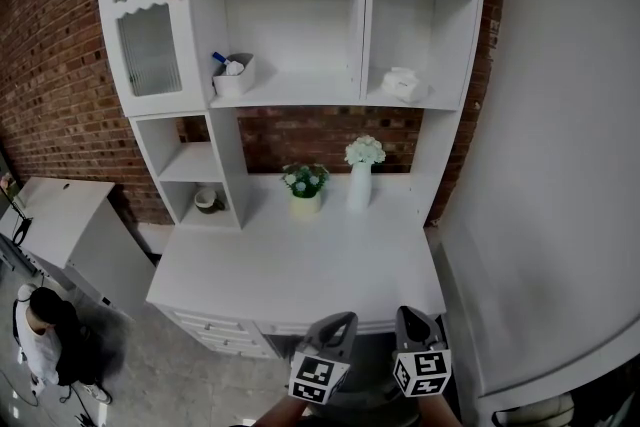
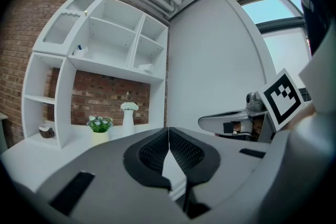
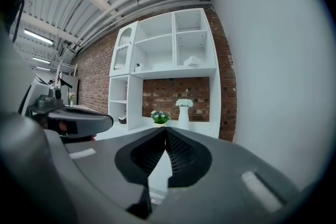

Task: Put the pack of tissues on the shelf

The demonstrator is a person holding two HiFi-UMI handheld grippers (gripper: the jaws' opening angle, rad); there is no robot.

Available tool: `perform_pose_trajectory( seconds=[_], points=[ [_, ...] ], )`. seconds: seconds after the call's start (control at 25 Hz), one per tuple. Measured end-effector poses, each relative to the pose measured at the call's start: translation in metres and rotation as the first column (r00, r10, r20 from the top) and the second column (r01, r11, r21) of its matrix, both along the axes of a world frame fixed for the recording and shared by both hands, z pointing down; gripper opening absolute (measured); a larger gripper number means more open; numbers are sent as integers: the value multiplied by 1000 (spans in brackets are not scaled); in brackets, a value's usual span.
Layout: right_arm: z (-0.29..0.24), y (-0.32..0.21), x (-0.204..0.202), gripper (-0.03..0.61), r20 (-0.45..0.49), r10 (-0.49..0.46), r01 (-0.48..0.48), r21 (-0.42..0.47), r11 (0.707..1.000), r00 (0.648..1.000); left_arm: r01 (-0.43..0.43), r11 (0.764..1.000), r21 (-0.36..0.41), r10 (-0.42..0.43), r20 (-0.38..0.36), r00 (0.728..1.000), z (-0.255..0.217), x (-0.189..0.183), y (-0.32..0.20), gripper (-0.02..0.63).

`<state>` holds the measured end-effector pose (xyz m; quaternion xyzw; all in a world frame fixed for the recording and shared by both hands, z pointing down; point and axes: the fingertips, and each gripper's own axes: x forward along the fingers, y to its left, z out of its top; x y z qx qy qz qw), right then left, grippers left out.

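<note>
The pack of tissues [image 1: 404,83] lies in the lower right compartment of the white shelf unit [image 1: 365,10] that stands on the desk [image 1: 300,265]. It also shows small in the left gripper view, pack of tissues [image 2: 147,67], and in the right gripper view, pack of tissues [image 3: 191,61]. Both grippers hover side by side at the desk's near edge, far below the pack. My left gripper [image 1: 345,317] is shut with nothing in it, its jaws meeting at the tips [image 2: 168,131]. My right gripper [image 1: 408,312] is also shut and empty [image 3: 166,130].
A basket [image 1: 233,75] sits on the middle shelf, beside a glass-door cabinet [image 1: 145,15]. A potted plant [image 1: 305,187] and a white vase of flowers [image 1: 362,173] stand at the desk's back. A bowl [image 1: 208,201] fills a left cubby. A white wall [image 1: 560,165] rises right; a person [image 1: 45,335] is lower left.
</note>
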<state>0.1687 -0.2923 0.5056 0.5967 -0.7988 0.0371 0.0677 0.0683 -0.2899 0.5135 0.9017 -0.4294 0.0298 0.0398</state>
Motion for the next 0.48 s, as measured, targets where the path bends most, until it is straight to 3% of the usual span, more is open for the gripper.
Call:
perform_pose_trajectory(
  seconds=[0.48],
  points=[
    [1,1,2,5,-1,3,-3,3,1000,1000,-15,1000,1,15,3,1000,-4,3,2,12]
  ],
)
